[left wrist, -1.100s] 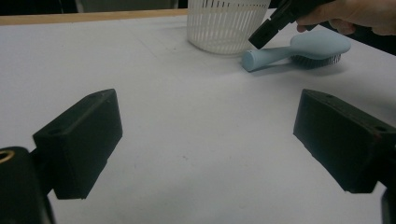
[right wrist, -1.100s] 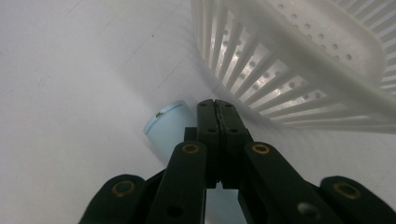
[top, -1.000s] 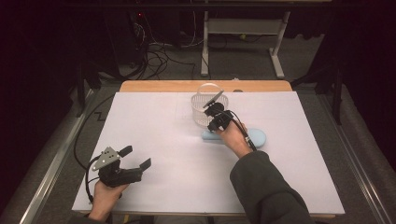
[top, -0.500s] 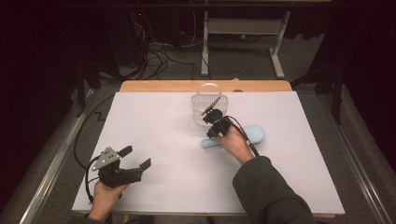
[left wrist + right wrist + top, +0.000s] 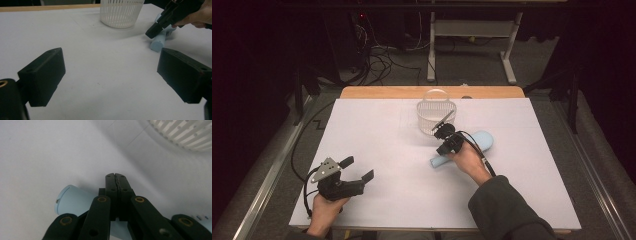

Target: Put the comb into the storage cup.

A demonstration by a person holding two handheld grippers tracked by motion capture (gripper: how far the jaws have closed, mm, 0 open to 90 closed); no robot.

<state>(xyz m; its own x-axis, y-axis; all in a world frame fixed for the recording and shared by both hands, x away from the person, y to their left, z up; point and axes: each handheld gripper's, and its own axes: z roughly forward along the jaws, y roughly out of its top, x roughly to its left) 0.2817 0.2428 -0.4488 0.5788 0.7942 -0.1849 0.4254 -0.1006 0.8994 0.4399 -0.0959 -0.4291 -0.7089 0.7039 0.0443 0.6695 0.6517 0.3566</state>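
A laboratory recording station is indicated. A table (image 5: 377, 200) covered with white sheeting is set in a darkened room, metal rails (image 5: 262, 185) are fitted along its sides, and loose cables (image 5: 382, 62) and a metal stand (image 5: 472, 30) are seen on the floor behind.

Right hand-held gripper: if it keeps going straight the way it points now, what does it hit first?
Probably the white basket. The right hand-held gripper, jaws shut and empty, points at the basket's near wall over the light blue object. It tilts downward, so bare table just short of the basket is possible.

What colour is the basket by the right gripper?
White, with slotted walls; the basket shows best in the left gripper view.
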